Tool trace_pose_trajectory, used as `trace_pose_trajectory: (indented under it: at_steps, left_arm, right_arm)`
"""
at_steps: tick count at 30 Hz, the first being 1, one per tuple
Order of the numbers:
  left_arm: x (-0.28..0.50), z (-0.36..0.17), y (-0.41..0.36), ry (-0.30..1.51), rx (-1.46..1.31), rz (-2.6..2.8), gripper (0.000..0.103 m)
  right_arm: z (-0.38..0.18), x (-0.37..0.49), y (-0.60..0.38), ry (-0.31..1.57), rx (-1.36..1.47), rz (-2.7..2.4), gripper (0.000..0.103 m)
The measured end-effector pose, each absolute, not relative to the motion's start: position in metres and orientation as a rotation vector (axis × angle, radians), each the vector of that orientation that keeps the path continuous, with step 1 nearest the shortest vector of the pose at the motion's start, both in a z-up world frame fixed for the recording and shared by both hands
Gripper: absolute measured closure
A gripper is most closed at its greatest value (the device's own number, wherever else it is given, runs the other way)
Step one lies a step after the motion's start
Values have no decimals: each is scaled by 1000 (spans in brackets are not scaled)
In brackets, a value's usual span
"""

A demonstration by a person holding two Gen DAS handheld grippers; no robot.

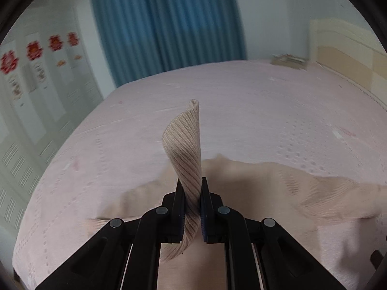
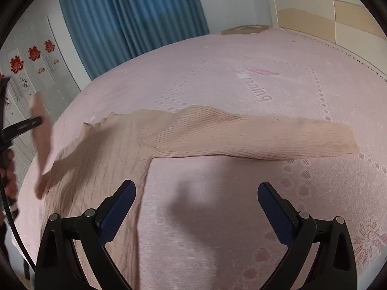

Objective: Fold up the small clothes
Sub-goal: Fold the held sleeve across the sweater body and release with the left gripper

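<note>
— Pink patterned bedspread [image 2: 217,72] fills both views; where's the beige ribbed knit top [image 2: 101,145]?
— Spread flat, one sleeve [image 2: 266,135] stretched toward the right.
— Folded yet?
— Barely begun. Left tongs [image 1: 193,207] are clamped on a ribbed cuff [image 1: 186,149]; right tongs [image 2: 196,207] gape wide, holding nothing.

A home bedroom is showing here: a wide bed [image 2: 217,72] under a pink patterned cover is filling most of both views, a cream headboard [image 2: 326,9] is standing at its far end, blue curtains [image 1: 164,21] are hanging behind, and white wardrobe doors [image 1: 36,91] are carrying red paper decorations [image 1: 33,50].
</note>
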State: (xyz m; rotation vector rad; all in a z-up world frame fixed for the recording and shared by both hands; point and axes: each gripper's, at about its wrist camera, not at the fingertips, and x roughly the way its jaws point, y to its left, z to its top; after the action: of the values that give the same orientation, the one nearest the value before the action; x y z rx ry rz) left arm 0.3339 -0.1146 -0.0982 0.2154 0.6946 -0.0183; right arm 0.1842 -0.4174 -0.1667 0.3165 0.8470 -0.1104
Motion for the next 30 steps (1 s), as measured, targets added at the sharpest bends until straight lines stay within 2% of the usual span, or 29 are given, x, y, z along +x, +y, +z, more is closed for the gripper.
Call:
trace_pose_trajectory:
  at_steps: [5, 8, 10, 15, 16, 17, 18, 19, 21, 26, 30]
  left_arm:
    - [332, -138, -185, 769, 281, -96, 91]
    - [328, -158, -218, 812, 323, -143, 87]
    - [329, -161, -224, 837, 334, -186, 83]
    - [325, -151, -211, 850, 236, -222, 81]
    - [323, -147, -200, 849, 209, -212, 72]
    - [321, -144, -189, 849, 182, -207, 49]
    - [320, -141, -178, 846, 159, -199, 35]
    - [323, -137, -165, 833, 136, -179, 15]
    - [312, -131, -131, 779, 91, -123, 14]
    - [291, -135, -58, 798, 52, -36, 14]
    - [269, -151, -1, 795, 56, 34, 14]
  right_arm:
    - [-167, 181, -422, 837, 269, -141, 3]
    - [-168, 182, -422, 843, 261, -137, 3]
    - [-166, 181, -422, 836, 248, -139, 3]
    - [-166, 182, -418, 839, 245, -129, 3]
    - [-166, 182, -416, 840, 243, -129, 3]
    - [-166, 181, -416, 840, 242, -127, 3]
    - [-165, 182, -413, 841, 239, -123, 3]
    - [-164, 183, -410, 840, 236, -119, 3]
    - [-163, 185, -402, 840, 227, -110, 3]
    - [-162, 191, -376, 845, 180, -75, 3]
    - [-165, 199, -346, 860, 134, -25, 14]
